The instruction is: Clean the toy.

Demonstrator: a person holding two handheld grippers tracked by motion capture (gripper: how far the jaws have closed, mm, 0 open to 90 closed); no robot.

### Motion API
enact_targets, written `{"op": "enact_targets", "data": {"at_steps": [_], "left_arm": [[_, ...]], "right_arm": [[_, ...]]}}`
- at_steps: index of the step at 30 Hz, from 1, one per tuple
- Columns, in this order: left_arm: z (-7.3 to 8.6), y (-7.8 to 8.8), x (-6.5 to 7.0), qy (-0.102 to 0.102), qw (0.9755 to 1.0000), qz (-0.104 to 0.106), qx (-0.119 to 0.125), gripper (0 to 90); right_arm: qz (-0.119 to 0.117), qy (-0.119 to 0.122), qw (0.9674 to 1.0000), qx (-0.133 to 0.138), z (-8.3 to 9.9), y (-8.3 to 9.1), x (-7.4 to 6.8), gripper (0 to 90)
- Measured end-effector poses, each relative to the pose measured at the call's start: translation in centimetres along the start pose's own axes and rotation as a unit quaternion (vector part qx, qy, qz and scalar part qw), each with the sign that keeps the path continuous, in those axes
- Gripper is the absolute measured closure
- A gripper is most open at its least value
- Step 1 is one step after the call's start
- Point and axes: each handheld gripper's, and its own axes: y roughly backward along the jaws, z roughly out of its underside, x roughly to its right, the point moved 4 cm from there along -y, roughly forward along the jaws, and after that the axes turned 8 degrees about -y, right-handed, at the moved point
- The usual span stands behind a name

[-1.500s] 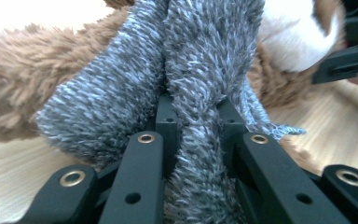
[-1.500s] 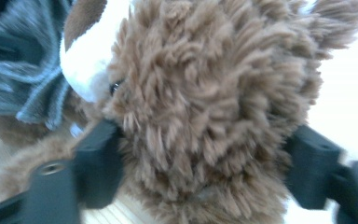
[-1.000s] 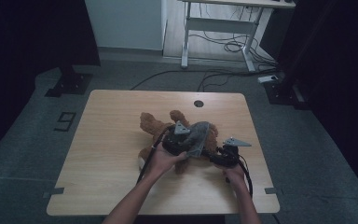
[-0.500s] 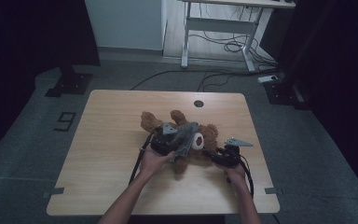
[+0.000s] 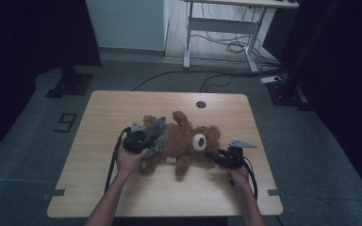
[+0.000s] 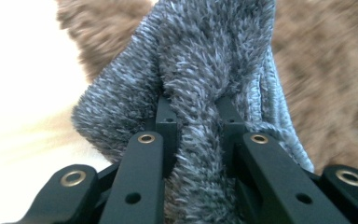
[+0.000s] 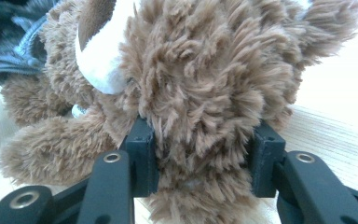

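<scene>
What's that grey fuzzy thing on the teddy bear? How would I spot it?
Look at the wooden table; a brown teddy bear lies in its middle. At the bear's leg end, towards the person's left hand, the left tool pinches a grey knitted garment. It is the one grey, ribbed piece against the brown fur.

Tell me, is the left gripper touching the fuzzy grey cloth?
Touching. In the left gripper view, the left gripper has both black jaws pressed into a bunched fold of the grey cloth, pinching it over the teddy bear.
</scene>
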Motion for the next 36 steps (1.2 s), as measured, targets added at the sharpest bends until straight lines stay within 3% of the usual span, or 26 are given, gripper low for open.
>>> {"op": "enact_targets", "data": {"at_steps": [8,13,15,18,20,21,22,23,25,28,30,32,33,34,35,36], "left_arm": [[2.4,-0.2,-2.2,0.028,0.9994,-0.011,-0.019,76.0],[3.1,-0.1,-2.8,0.022,0.9987,-0.025,-0.039,76.1],[4.0,-0.2,-3.4,0.020,0.9970,-0.044,-0.060,76.0],[4.9,0.2,-3.9,0.038,0.9972,-0.033,-0.055,76.0],[4.5,1.0,-3.7,0.045,0.9981,-0.017,-0.039,76.1],[4.0,1.6,-3.4,0.044,0.9984,-0.014,-0.032,76.1],[2.6,2.8,-2.5,0.037,0.9993,-0.002,-0.009,76.1],[2.6,2.8,-2.5,0.037,0.9993,-0.002,-0.009,76.2],[0.5,4.3,-0.8,0.012,0.9996,0.014,0.020,76.2],[-2.1,5.2,1.9,-0.020,0.9979,0.040,0.047,76.2],[-3.3,4.9,3.4,-0.040,0.9968,0.048,0.049,76.2],[-4.8,3.2,5.4,-0.057,0.9956,0.061,0.043,76.2],[-4.8,3.2,5.4,-0.057,0.9956,0.061,0.043,76.2],[-5.0,1.4,6.2,-0.064,0.9957,0.061,0.028,76.2],[-5.0,1.4,6.2,-0.064,0.9957,0.061,0.028,76.1],[-4.3,-0.3,6.1,-0.060,0.9964,0.058,0.012,76.2]], "right_arm": [[-0.002,-0.001,1.0000,-0.004,0.0,0.0,-0.1,53.8],[-0.002,0.001,1.0000,-0.005,0.0,0.0,-0.1,53.8],[-0.002,0.000,1.0000,-0.006,0.0,0.1,-0.1,53.8],[-0.001,-0.001,1.0000,-0.006,0.0,0.1,-0.1,53.7],[-0.002,-0.003,1.0000,-0.006,0.0,0.1,0.0,53.7],[-0.002,-0.003,1.0000,-0.006,0.0,0.1,0.0,53.7],[-0.002,-0.004,1.0000,-0.006,0.0,0.1,0.0,53.7],[-0.002,-0.004,1.0000,-0.006,0.0,0.1,0.0,53.7],[-0.001,-0.004,1.0000,-0.007,0.0,0.1,0.0,53.7],[-0.001,-0.003,1.0000,-0.006,0.0,0.1,0.0,53.7],[-0.001,-0.004,1.0000,-0.006,0.0,0.1,0.0,53.7],[-0.001,-0.003,1.0000,-0.006,0.0,0.1,0.0,53.7],[-0.001,-0.003,1.0000,-0.006,0.0,0.1,0.0,53.7],[-0.001,-0.002,1.0000,-0.007,0.0,0.1,0.0,53.7],[-0.001,-0.002,1.0000,-0.007,0.0,0.1,0.0,53.7],[-0.002,-0.002,1.0000,-0.007,0.0,0.1,0.0,53.7]]}}
